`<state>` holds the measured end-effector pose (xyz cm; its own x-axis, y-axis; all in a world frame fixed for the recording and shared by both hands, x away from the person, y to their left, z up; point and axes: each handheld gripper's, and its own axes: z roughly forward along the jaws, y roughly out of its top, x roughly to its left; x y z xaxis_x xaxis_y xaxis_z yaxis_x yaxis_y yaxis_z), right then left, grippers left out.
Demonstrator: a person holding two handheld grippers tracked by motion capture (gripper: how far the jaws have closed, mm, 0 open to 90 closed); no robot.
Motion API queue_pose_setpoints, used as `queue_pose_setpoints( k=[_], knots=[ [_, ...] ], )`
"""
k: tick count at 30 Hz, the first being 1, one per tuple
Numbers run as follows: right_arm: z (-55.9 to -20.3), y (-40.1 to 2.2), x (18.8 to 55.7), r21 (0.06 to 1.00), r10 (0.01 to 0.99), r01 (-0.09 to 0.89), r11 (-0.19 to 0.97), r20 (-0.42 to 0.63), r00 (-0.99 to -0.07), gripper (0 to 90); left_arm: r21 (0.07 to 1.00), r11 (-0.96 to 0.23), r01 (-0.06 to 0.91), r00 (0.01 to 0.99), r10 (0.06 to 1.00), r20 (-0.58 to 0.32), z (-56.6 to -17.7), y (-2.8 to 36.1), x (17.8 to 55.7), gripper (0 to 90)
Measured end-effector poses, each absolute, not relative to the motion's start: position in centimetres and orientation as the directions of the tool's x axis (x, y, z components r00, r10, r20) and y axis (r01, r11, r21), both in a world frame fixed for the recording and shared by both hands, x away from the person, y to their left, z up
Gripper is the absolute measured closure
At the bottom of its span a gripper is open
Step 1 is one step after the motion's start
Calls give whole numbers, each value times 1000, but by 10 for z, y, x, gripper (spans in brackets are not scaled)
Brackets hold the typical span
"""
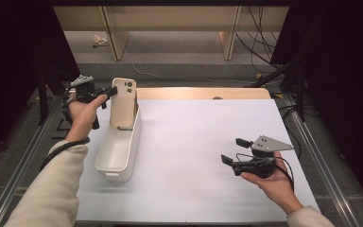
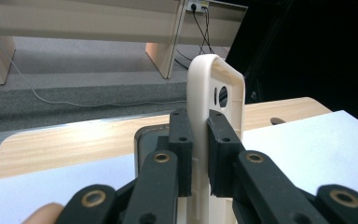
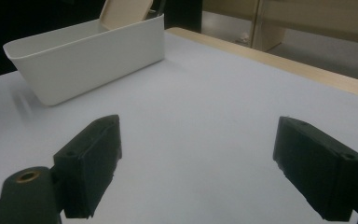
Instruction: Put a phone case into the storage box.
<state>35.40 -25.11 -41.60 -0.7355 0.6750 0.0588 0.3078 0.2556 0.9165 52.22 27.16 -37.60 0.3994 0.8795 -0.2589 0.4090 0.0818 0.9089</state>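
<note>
- Now, left gripper is clamping a beige phone case by its edge; in left gripper view the pads are pressing on both sides of the case, jaws narrow.
- Case is standing nearly upright, camera cutouts at top, its lower end sitting inside the far end of a white bin.
- Bin is lying lengthwise on the left part of the white table sheet, w/ a wooden table edge showing beyond it.
- Right gripper is hovering over the sheet's right side, well apart from bin & case; its jaws are standing wide w/ nothing between them.
- In right gripper view the bin is sitting farther off, case top poking above its rim.
</note>
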Motion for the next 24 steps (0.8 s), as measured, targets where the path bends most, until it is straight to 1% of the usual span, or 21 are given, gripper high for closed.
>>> queue_pose_setpoints(
  k=[17,21,24],
  knots=[
    [-417,-251,354,916,673,307,258,57,-737,163,885,109,453,378,876,-301,-402,272,528,806],
    [-416,-251,354,915,673,307,260,56,-737,163,880,118,460,360,881,-306,-406,272,530,785],
    [-416,-251,354,916,673,306,260,56,-738,163,875,102,473,348,891,-292,-410,270,531,744]
  ],
)
